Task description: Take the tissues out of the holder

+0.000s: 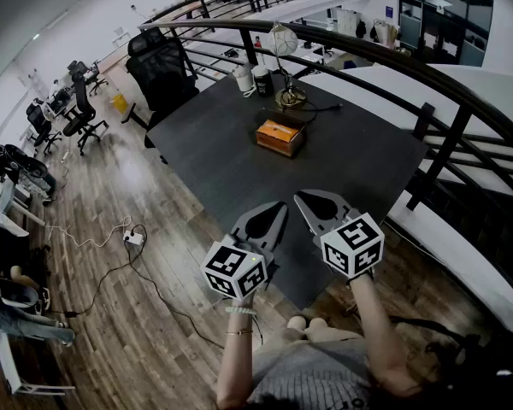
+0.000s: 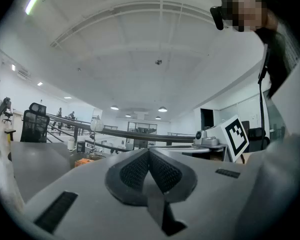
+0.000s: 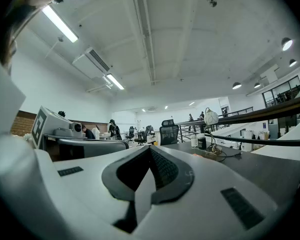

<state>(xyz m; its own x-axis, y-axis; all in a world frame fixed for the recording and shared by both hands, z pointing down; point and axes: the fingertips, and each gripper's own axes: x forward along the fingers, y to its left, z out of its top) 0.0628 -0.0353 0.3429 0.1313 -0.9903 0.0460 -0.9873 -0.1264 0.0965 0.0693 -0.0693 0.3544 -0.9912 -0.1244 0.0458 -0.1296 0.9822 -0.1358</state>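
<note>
The tissue holder (image 1: 280,135), an orange-brown box with a white tissue showing at its top slot, sits near the middle of the dark table (image 1: 214,152). Both grippers hover over the table's near corner, well short of the box. My left gripper (image 1: 277,207) is shut with nothing in it, its pads pressed together (image 2: 149,153). Beside it my right gripper (image 1: 300,197) is shut too and empty (image 3: 150,150). In the left gripper view the holder (image 2: 84,161) shows small and far off to the left.
Behind the holder stand a desk lamp (image 1: 284,51) with a trailing cable, a white cup (image 1: 244,79) and a dark cup (image 1: 263,80). A black office chair (image 1: 163,67) is at the table's far left. A black railing (image 1: 449,135) runs along the right side.
</note>
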